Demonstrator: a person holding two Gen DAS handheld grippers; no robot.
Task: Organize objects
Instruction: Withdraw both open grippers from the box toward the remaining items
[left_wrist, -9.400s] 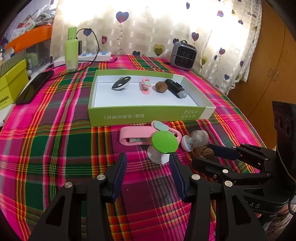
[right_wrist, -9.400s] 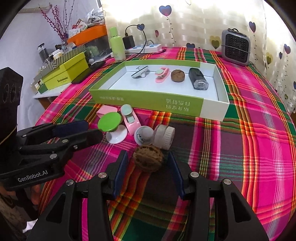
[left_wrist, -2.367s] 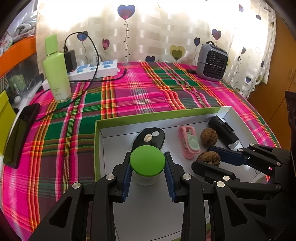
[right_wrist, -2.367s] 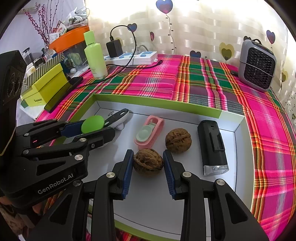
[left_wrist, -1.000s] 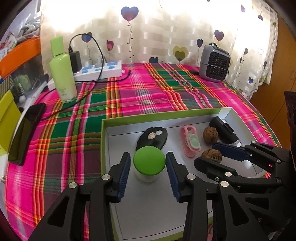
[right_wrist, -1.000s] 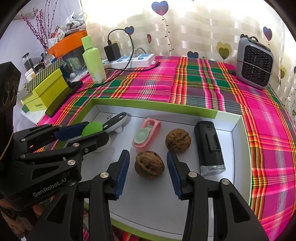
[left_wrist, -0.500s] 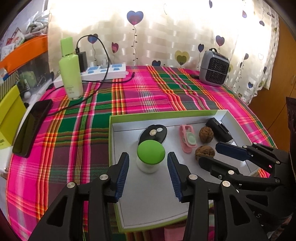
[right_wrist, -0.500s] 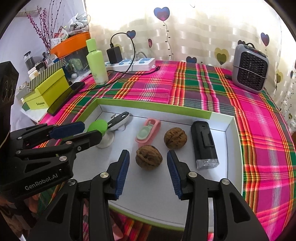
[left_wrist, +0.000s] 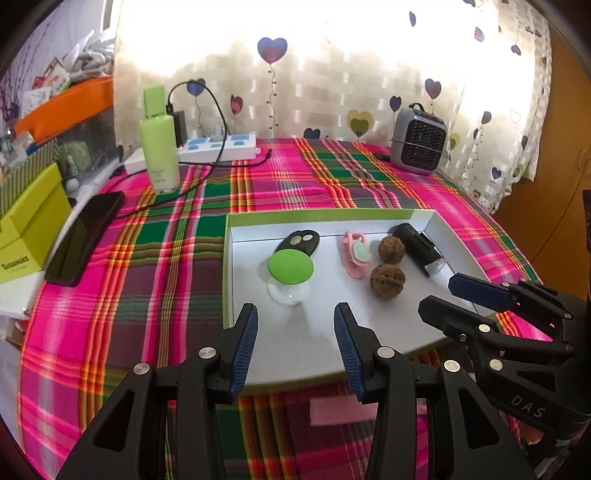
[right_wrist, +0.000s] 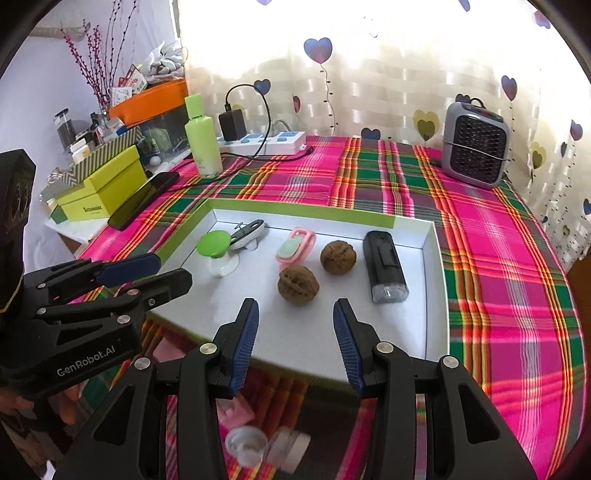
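Observation:
A green-rimmed white tray (left_wrist: 229, 258) (right_wrist: 295, 208) holds a green-topped white piece (left_wrist: 290, 269) (right_wrist: 216, 243), a black fob (left_wrist: 301, 242), a pink clip (left_wrist: 356, 254), two walnuts and a black device (right_wrist: 386, 271). The nearer walnut (right_wrist: 297, 285) (left_wrist: 387, 278) lies free just beyond my right gripper (right_wrist: 295, 321), which is open and empty. My left gripper (left_wrist: 295, 326) is open too, hanging over the tray's near part, short of the green-topped piece. A pink clip (right_wrist: 236, 410) and small white rolls (right_wrist: 266, 446) lie on the cloth in front of the tray.
On the plaid tablecloth stand a green bottle (left_wrist: 159, 147), a power strip (left_wrist: 218, 147) with a cable and a grey heater (left_wrist: 419, 142) at the back. A black phone (left_wrist: 86, 236) and a yellow-green box (left_wrist: 29, 229) lie at the left edge.
Both grippers let go, leaving the green-topped piece and the walnut in the tray, then drew back and slightly up. The tray now looks farther away in both views.

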